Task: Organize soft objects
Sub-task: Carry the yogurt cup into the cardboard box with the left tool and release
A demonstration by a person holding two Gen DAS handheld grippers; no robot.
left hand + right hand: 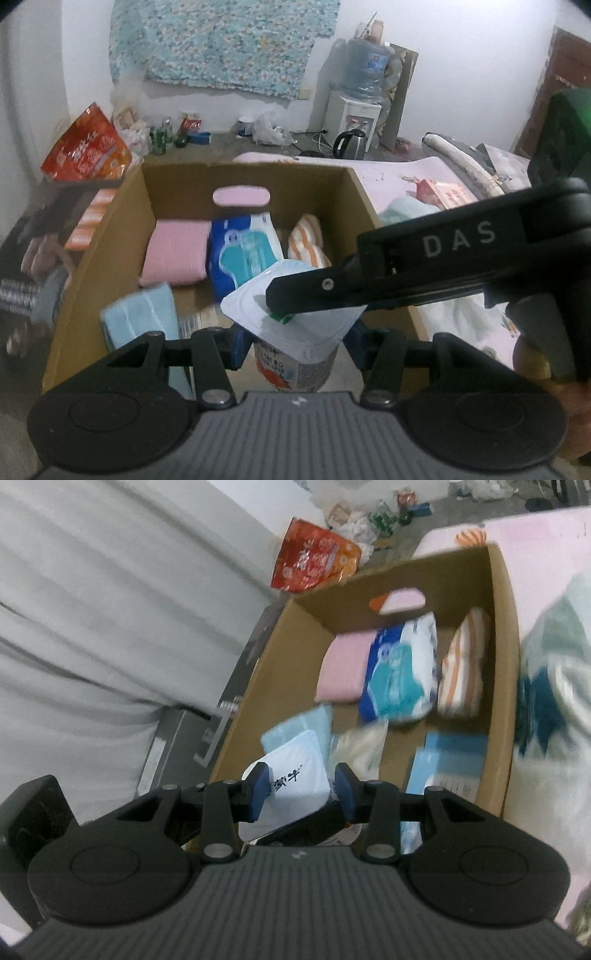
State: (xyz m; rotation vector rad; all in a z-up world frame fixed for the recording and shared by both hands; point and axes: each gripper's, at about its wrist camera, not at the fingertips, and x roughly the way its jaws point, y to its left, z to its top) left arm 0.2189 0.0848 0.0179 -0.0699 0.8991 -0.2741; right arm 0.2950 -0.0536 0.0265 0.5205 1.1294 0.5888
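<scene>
**Pouch held over the box by both claws**

The white pouch (295, 332) hangs upright above the near end of the cardboard box (147, 192). The left claw (295, 347) clamps its body, the right claw (301, 788) its top. Bare cardboard lies just below; towels fill the far end.

Both grippers tilt downward — left gripper (295, 345) clamped, right gripper (301, 788) pinching, its finger crossing above.

My room is dim and evenly lit; both views bow at the edges, motion-smeared, soft shadows, no glare.
</scene>
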